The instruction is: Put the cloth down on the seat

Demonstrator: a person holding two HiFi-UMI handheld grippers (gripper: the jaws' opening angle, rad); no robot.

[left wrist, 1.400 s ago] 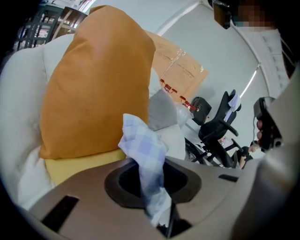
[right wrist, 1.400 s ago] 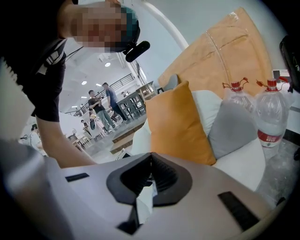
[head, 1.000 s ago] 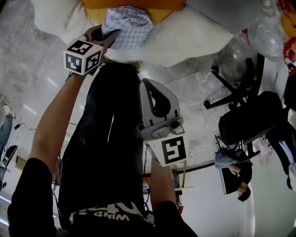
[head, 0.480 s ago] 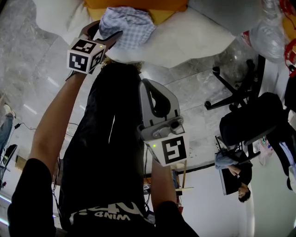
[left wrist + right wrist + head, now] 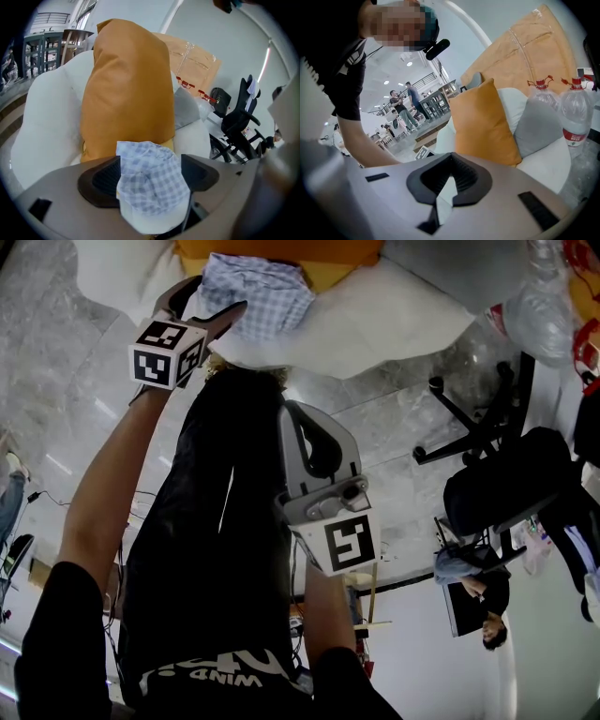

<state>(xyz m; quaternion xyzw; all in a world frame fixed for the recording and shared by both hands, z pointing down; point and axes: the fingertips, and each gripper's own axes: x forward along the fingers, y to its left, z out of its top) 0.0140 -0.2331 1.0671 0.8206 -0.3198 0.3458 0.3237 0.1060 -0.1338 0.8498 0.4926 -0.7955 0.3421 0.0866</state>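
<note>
A blue-and-white checked cloth lies crumpled on the white seat, in front of an orange cushion. My left gripper reaches to it. Its jaws have just been opening and stand wide. In the left gripper view the cloth sits loose between the two dark pads, which do not press on it. My right gripper hangs lower, over the person's dark trousers, away from the seat. In the right gripper view its jaws meet with nothing between them.
A grey cushion leans beside the orange cushion. Two water bottles stand to the right of the seat. A black office chair stands on the marble floor at the right. People stand far off.
The left jaws have spread apart and let go of the cloth, which now rests on the seat. The left gripper shifted slightly. The right gripper has not moved.
</note>
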